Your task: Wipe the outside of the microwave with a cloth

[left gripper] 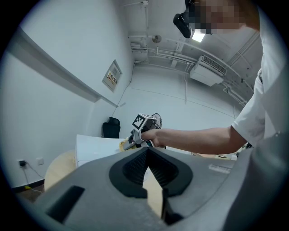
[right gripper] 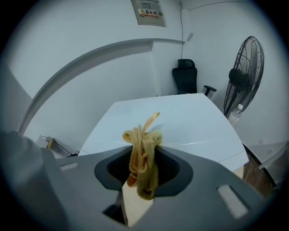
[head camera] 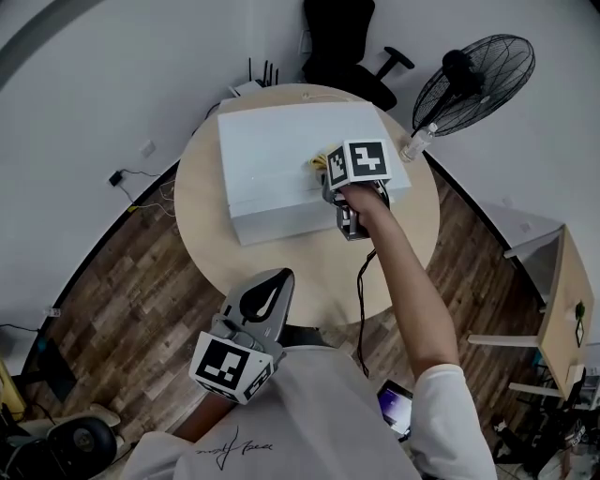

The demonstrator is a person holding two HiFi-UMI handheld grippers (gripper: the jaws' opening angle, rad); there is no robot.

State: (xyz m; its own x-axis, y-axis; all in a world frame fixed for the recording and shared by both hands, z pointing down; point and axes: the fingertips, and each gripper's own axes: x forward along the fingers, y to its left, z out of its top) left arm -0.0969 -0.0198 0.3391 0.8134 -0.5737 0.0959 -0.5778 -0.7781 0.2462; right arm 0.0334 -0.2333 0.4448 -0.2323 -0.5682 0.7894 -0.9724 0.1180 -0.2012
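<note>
Head view: a white microwave [head camera: 281, 169] sits on a round wooden worktop [head camera: 281, 258]. The right gripper [head camera: 328, 169], its cube showing black-and-white square markers, holds a yellow cloth [head camera: 321, 161] at the microwave's top near the front right corner. The left gripper [head camera: 270, 286] hangs close to the person's body, off the worktop. Script on the person's shirt [head camera: 234, 450] is too small to read.

Left gripper view: the left gripper [left gripper: 146, 151] is clenched on nothing, pads meeting at the tip. A wall sign [left gripper: 111, 76] is illegible.

Right gripper view: the right gripper [right gripper: 142, 149] is clamped on the bunched cloth [right gripper: 142, 158], whose ends stick up over the microwave's top [right gripper: 180, 122]; contact cannot be told. The sign [right gripper: 148, 11] has an orange header, its writing unreadable. A fan [right gripper: 244, 76] stands at the right
</note>
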